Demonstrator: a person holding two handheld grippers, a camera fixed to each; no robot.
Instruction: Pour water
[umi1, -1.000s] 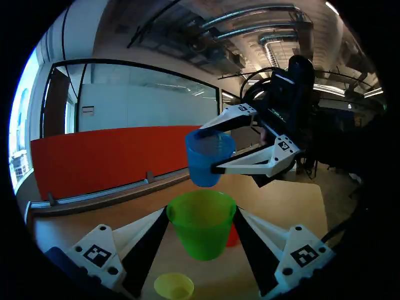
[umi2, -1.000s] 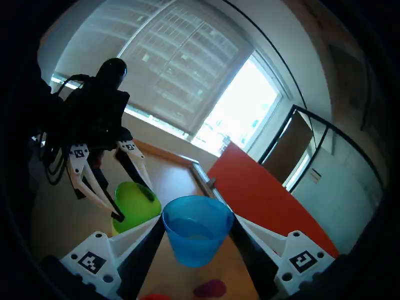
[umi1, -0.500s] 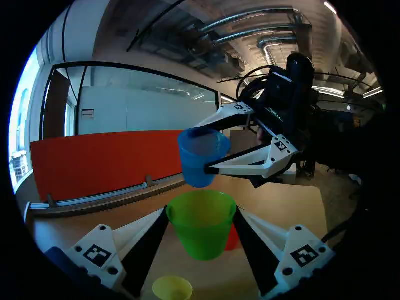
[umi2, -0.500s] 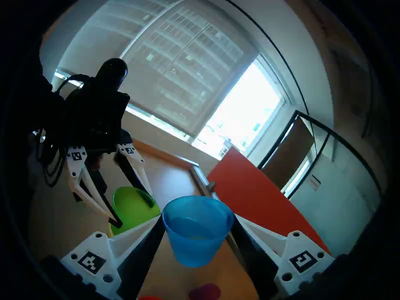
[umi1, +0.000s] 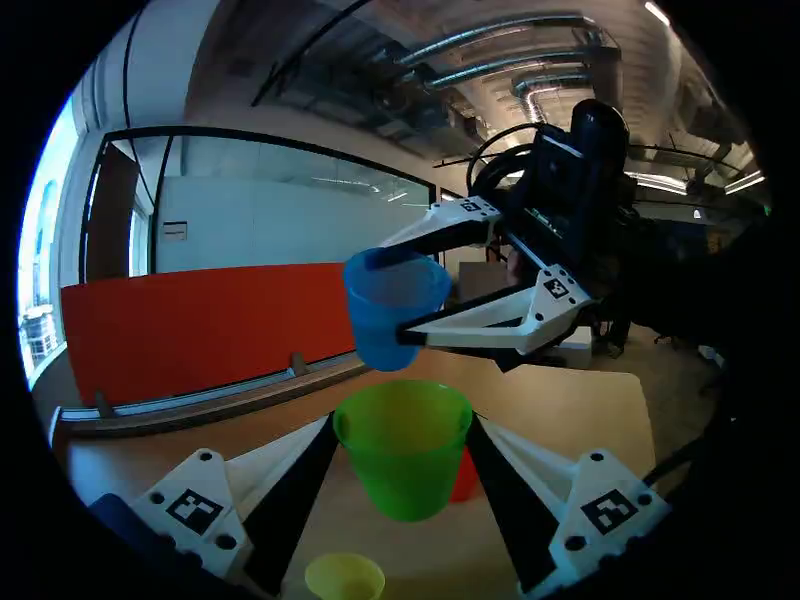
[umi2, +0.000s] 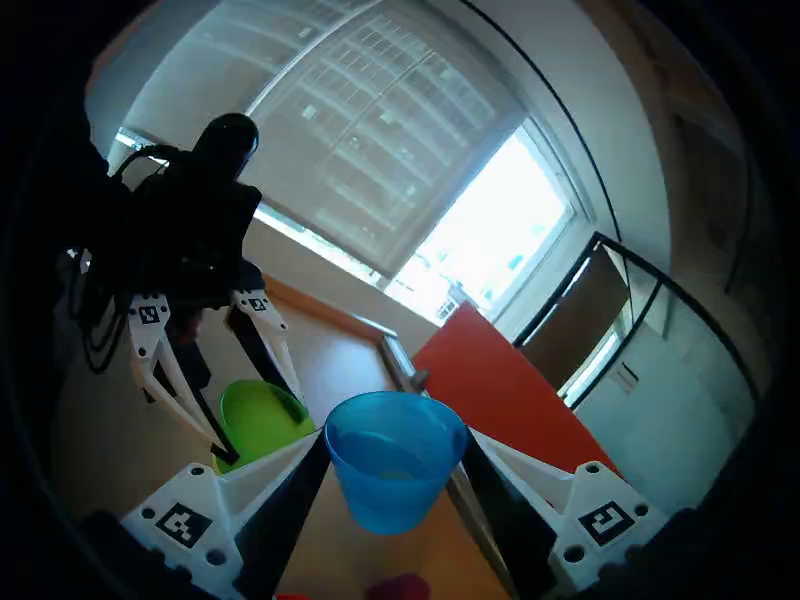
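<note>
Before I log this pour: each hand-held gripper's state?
Left hand-held gripper: shut on green cup.
Right hand-held gripper: shut on blue cup.

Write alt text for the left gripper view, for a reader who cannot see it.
The left gripper grips a green cup above a wooden table, while the right gripper holds a blue cup higher up and farther off. A small yellow cup stands on the table below, and a red partition runs behind.

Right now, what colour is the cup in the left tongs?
Bright green cup, held by the left tongs; best seen in the left gripper view.
</note>
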